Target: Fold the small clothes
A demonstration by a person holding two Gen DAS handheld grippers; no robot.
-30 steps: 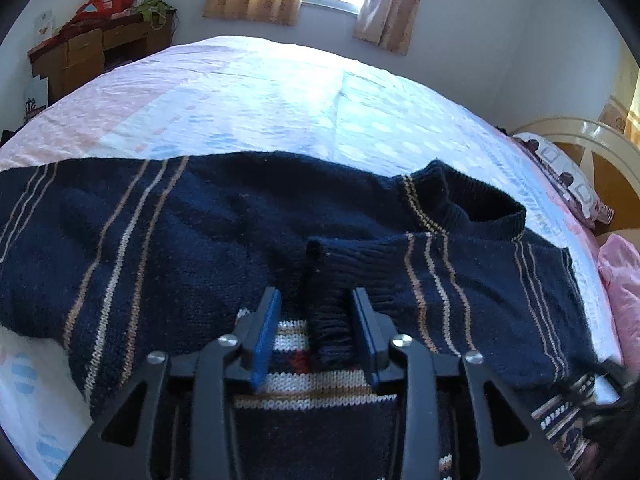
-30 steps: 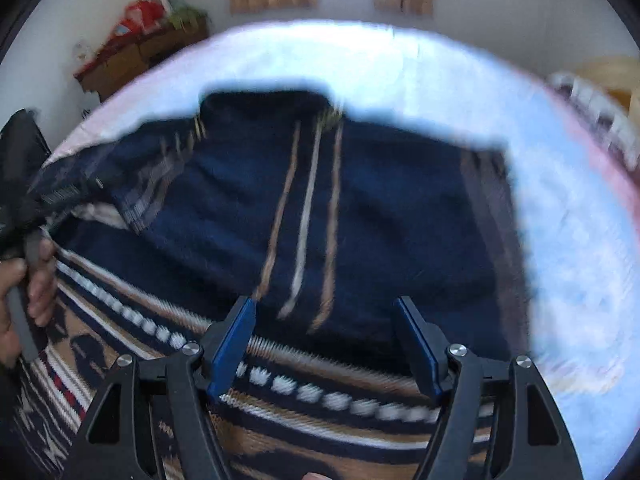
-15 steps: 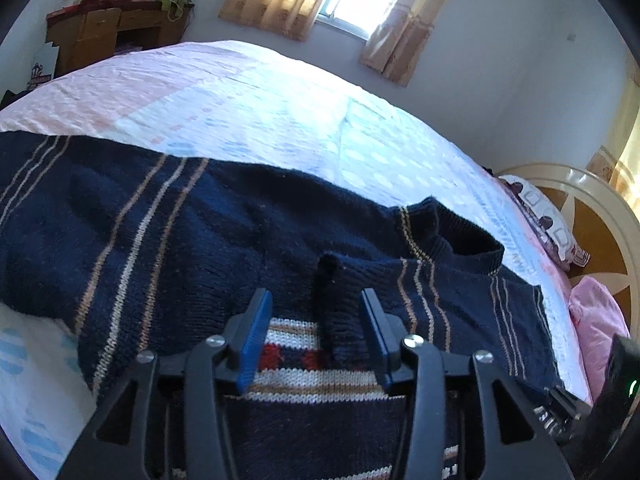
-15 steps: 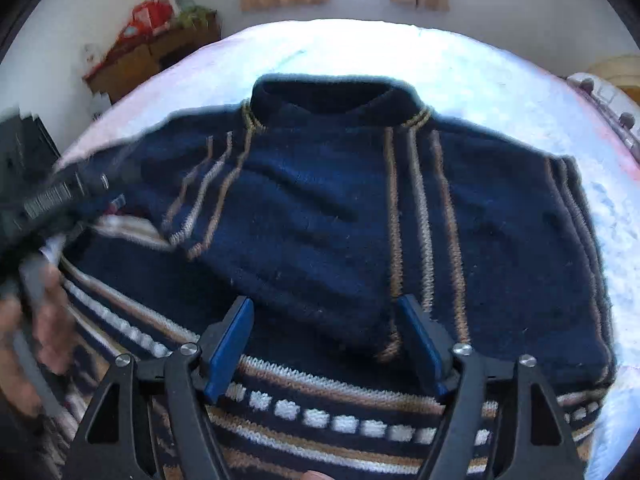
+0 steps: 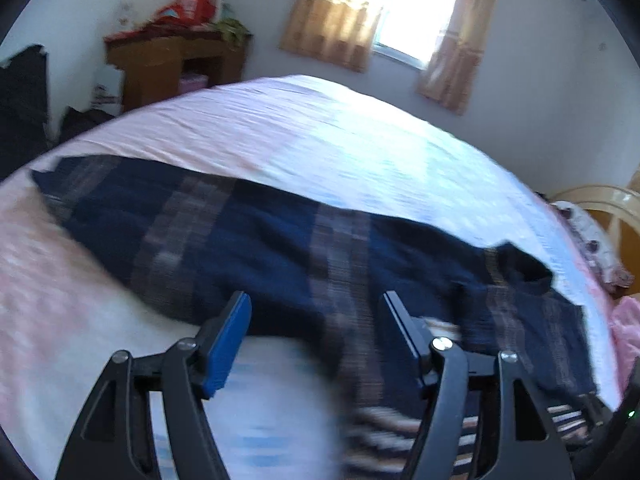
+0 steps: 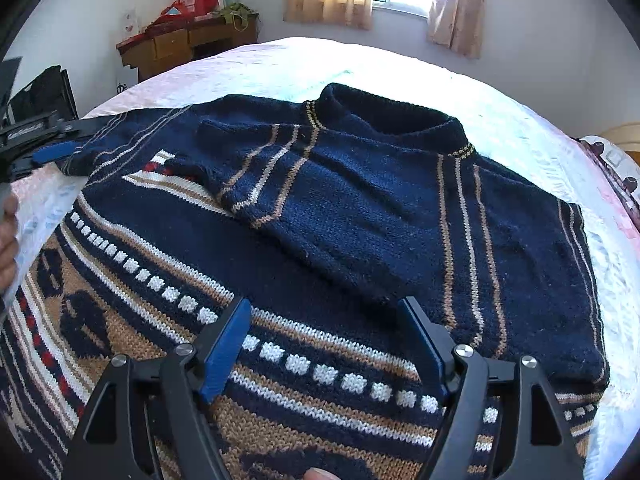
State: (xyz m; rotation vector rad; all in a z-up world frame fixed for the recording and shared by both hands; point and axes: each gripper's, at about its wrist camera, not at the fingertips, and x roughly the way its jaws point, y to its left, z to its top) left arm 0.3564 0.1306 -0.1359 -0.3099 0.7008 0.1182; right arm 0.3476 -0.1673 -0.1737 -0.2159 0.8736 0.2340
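Observation:
A navy knitted sweater with tan and white stripes lies flat on the bed, its collar at the far side. One sleeve is folded across the chest. My right gripper hovers open over the patterned hem band with nothing between its pads. The left wrist view is blurred. There my left gripper hangs over the sweater's outstretched other sleeve, jaws opening, pads pressing on nothing. In the right wrist view the left gripper shows at the left edge, beside that sleeve's cuff.
The bed's pink and pale blue sheet spreads beyond the sweater. A wooden desk with red bags stands at the back left. A curtained window is behind. The headboard and a pink pillow lie right. A hand shows at the left.
My left gripper has left the folded sleeve's cuff, widened, and swung left over the outstretched sleeve. The right gripper has shifted sideways over the sweater's lower part, still open.

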